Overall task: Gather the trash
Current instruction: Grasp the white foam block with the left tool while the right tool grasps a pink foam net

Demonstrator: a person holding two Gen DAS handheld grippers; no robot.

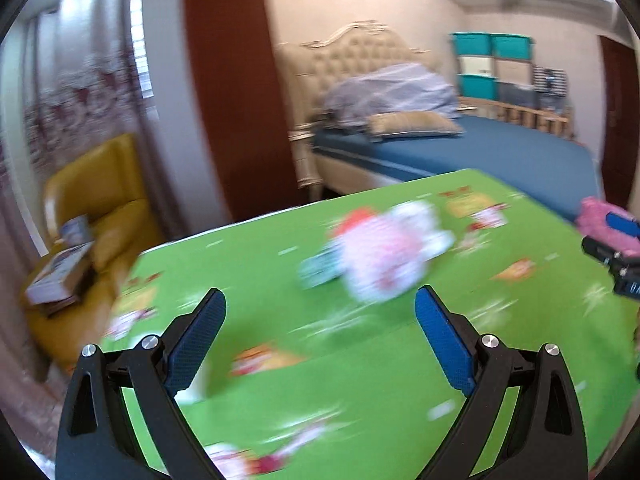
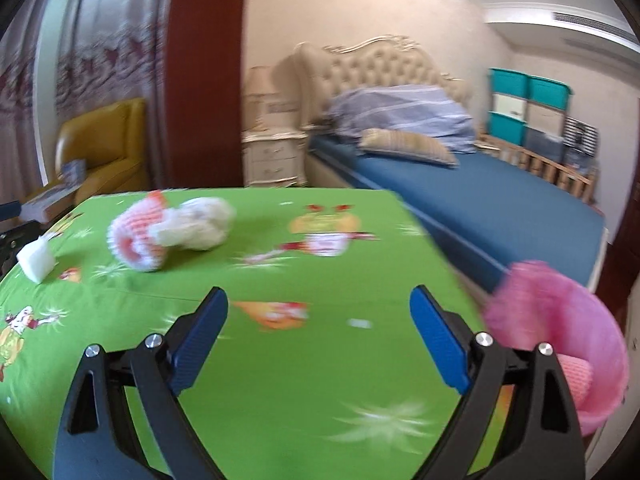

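A pink-and-white foam net (image 1: 380, 256) (image 2: 138, 240) and a crumpled white wad (image 2: 200, 226) lie together on the green cartoon tablecloth (image 1: 360, 360) (image 2: 300, 360). A teal scrap (image 1: 318, 272) lies beside them. A small white block (image 2: 36, 260) sits at the table's left. A pink basket (image 2: 560, 336) (image 1: 600, 220) stands at the right edge with a pink foam piece (image 2: 574, 376) inside. My left gripper (image 1: 320, 336) is open and empty, short of the foam net. My right gripper (image 2: 320, 336) is open and empty, left of the basket. Both views are motion-blurred.
A bed with a blue sheet (image 2: 500, 208) stands behind the table. A yellow armchair (image 1: 96, 208) holding boxes stands at the left by the curtains. A white nightstand (image 2: 272, 156) and teal storage bins (image 2: 528, 108) stand further back.
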